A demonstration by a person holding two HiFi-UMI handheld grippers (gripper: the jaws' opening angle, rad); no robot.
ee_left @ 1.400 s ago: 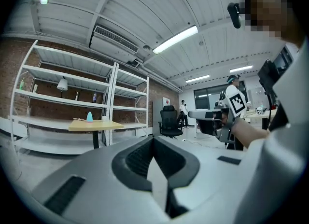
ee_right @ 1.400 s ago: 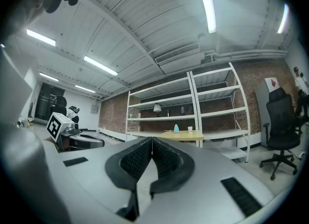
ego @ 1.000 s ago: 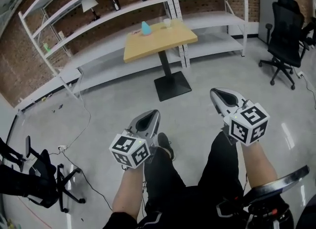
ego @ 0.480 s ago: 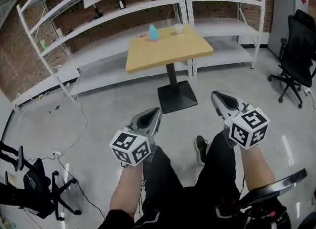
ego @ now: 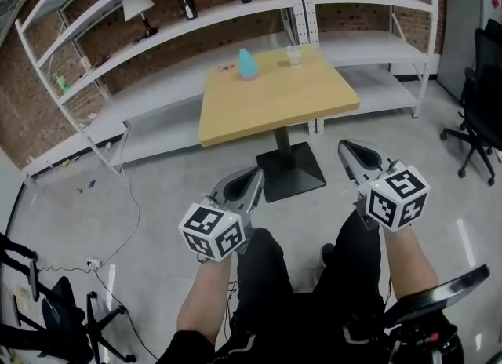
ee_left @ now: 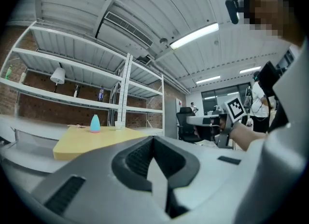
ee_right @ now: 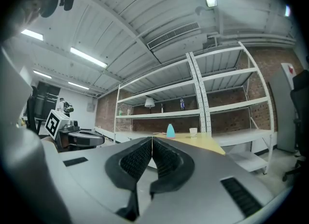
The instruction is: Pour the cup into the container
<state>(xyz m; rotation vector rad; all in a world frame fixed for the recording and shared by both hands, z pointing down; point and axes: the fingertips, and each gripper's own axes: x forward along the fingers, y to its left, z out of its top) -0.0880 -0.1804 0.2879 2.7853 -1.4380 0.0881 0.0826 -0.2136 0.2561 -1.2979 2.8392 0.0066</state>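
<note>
Two tongs, both closed and both empty. The left tongs [ee_left: 153,139] show their jaws meeting at the tips with nothing between them. The right tongs [ee_right: 152,140] are in the same condition, pads together on air. Both point level toward the worktop [ego: 274,111] and sit short of its near edge, over bare floor [ego: 157,190].

Change noted: over the last second the worktop has drawn steadily closer in the head view, and its pedestal base now lies just ahead of the left tongs. Neither set of tongs has opened during this approach. The two have kept their spacing, one on either side of the pedestal line.

Task items: the cup [ego: 294,55] stands upright near the far edge of the worktop, toward its right corner. The teal container [ego: 248,64] stands beside it to the left, apart from it and also at the far side. Neither has shifted on the worktop. What the cup holds cannot be made out at this range.

Surroundings: white shelving [ego: 188,17] runs behind the worktop, and an office chair [ego: 485,111] stands well off to its right.

Assessment: this is the walk-up only. No grasp has begun, and the tongs must open before the cup can be taken.
</note>
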